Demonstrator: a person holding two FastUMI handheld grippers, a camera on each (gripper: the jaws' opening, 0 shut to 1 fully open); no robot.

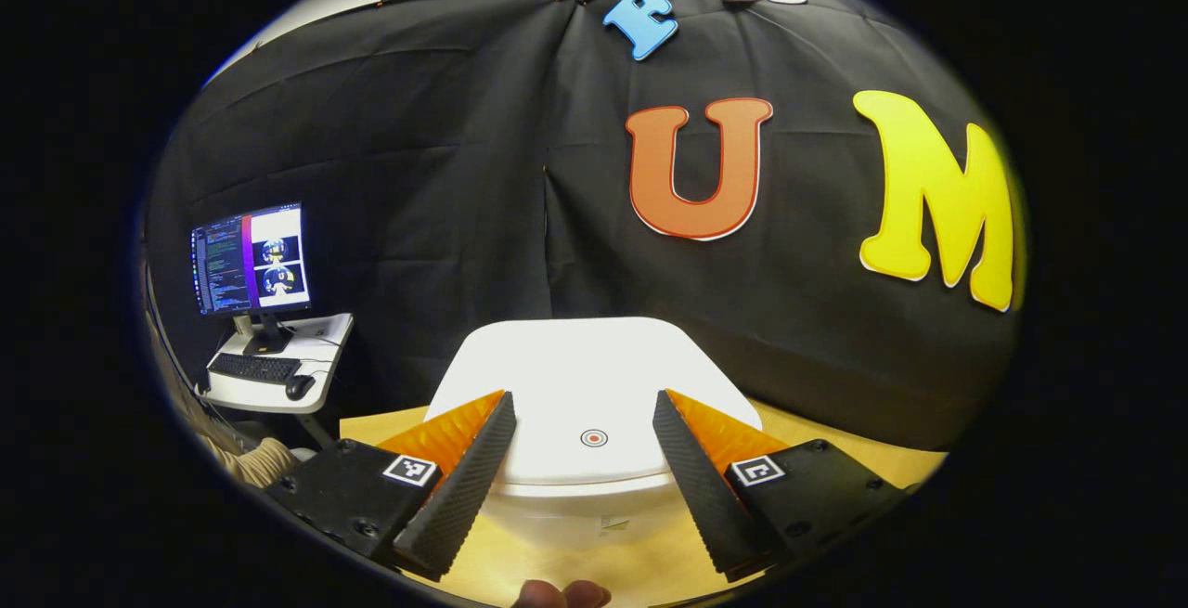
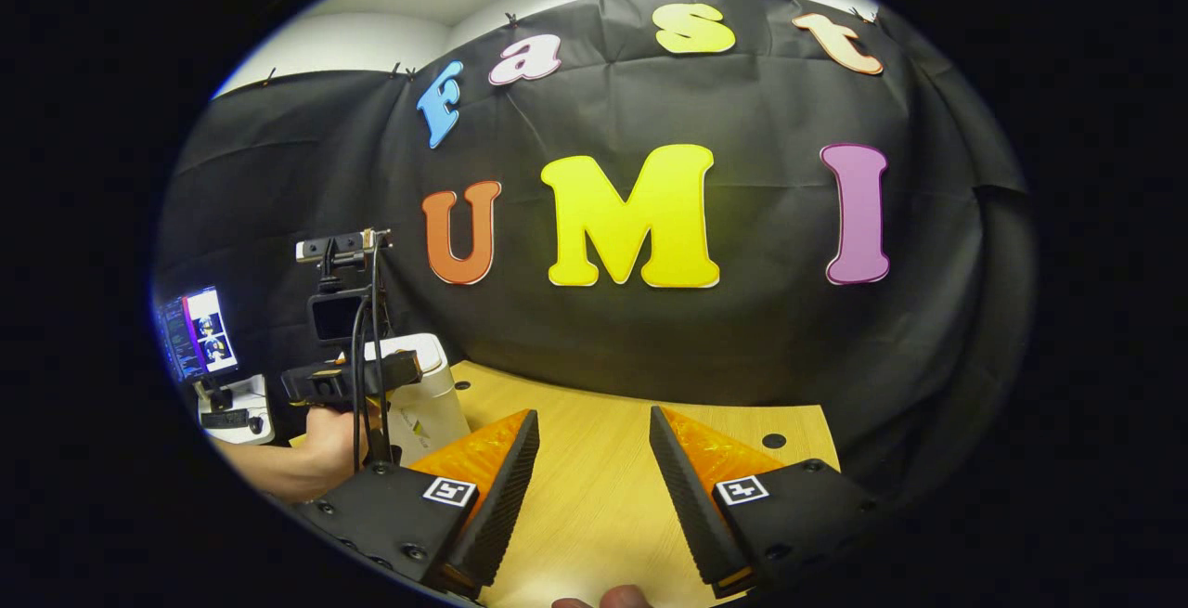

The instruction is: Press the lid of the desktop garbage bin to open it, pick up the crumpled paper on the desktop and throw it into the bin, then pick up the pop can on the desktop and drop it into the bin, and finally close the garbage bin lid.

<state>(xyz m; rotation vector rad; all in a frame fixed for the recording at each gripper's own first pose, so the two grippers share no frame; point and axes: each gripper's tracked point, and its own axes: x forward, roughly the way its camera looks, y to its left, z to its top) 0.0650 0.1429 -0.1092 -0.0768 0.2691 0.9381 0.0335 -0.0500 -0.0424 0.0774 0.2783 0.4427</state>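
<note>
A white desktop bin (image 1: 594, 404) with its lid down stands on the wooden desk (image 1: 807, 436) right ahead of my left gripper (image 1: 583, 404). A small round red mark (image 1: 594, 438) sits on the lid between the fingers, which are open just above it. In the right gripper view the same bin (image 2: 429, 399) is at the left, with the other gripper (image 2: 357, 376) and a hand (image 2: 320, 446) holding it over the lid. My right gripper (image 2: 594, 422) is open over bare wood with nothing between its fingers.
A monitor (image 1: 251, 257) with a keyboard and mouse stands on a small white side table (image 1: 278, 385) off the desk's left. The black cloth wall closes the back. Bare wooden desk (image 2: 613, 459) with a small black hole (image 2: 773, 441) lies ahead of the right gripper.
</note>
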